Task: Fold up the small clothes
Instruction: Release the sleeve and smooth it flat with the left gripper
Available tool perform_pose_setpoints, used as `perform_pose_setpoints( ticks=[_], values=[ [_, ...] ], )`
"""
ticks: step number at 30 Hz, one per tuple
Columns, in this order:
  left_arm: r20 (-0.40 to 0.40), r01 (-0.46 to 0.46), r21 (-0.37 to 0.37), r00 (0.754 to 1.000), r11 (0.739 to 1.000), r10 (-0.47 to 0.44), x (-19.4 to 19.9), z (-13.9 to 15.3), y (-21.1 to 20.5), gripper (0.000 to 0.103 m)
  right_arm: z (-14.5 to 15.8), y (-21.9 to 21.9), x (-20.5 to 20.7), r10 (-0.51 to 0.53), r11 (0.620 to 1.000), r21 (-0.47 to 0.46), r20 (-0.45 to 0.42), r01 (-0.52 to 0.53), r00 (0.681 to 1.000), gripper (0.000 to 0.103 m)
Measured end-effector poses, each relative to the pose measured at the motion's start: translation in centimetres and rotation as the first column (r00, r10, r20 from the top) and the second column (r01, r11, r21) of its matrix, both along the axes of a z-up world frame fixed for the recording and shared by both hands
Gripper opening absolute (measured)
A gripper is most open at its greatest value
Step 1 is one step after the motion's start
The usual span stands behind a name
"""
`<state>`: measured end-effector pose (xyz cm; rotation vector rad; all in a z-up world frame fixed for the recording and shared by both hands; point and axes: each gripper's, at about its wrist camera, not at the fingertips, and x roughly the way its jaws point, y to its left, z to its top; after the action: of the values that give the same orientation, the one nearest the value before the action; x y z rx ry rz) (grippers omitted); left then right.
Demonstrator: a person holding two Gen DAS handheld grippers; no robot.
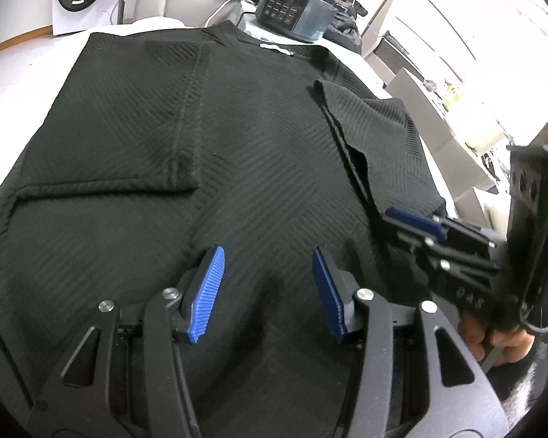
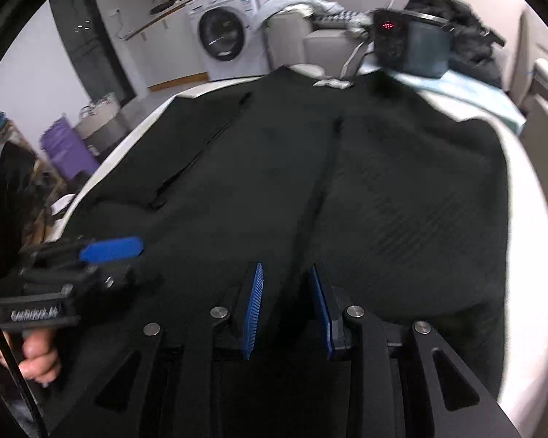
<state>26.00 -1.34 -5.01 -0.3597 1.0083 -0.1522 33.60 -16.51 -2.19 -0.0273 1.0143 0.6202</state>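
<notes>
Shirt [image 1: 208, 138], black with a ribbed chevron weave, spread flat over pretty much the whole white table [image 2: 529, 219], collar toward the far edge, hem hanging off the near edge. Both sleeves already folded inward onto the body: left sleeve [image 1: 128, 127] lying neat and square, right sleeve [image 1: 376, 135] a bit rumpled along its fold. Left gripper [image 1: 268, 292] hovering over the lower middle of the shirt near the near edge, blue pads well apart, nothing between them, just fabric underneath. Right gripper [image 2: 286, 306] over the near-right part of the shirt, jaws narrower but still with a clear gap, nothing pinched, not squeezing any cloth as far as visible. From the left wrist view, the right gripper sitting just off the right sleeve's lower corner, with a hand [image 1: 493, 339] wrapped around its handle. Right wrist view pretty blurry. Black appliance with a keypad [image 1: 292, 7] parked at the far edge just beyond the collar, dark clothes pile [image 2: 453, 22] behind it, washing machine [image 2: 223, 33] off in the background.
</notes>
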Motion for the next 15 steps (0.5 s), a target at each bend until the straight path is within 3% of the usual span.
perform_pose_setpoints(
  ticks=[4, 7, 11, 15],
  values=[
    [-0.002, -0.014, -0.007, 1.000, 1.000, 0.014, -0.7, -0.1, 0.8, 0.047, 1.2, -1.6, -0.6, -0.089, 0.996, 0.027, 0.066, 0.088, 0.994, 0.029],
    [-0.001, -0.020, -0.014, 1.000, 1.000, 0.020, -1.3, -0.3, 1.3, 0.048, 1.0, -3.7, 0.2, -0.213, 0.975, -0.036, 0.132, 0.219, 0.968, 0.029],
    [0.002, -0.020, -0.016, 1.000, 1.000, 0.020, -2.4, -0.5, 2.0, 0.048, -1.4, -5.3, 1.0, -0.239, 0.962, -0.121, 0.067, 0.246, 0.969, 0.028],
    [0.037, -0.041, 0.090, 0.999, 0.995, 0.038, -4.6, 0.2, 2.7, 0.060, 0.3, -5.8, -1.1, -0.231, 0.965, -0.106, 0.097, 0.241, 0.968, 0.033]
  ],
)
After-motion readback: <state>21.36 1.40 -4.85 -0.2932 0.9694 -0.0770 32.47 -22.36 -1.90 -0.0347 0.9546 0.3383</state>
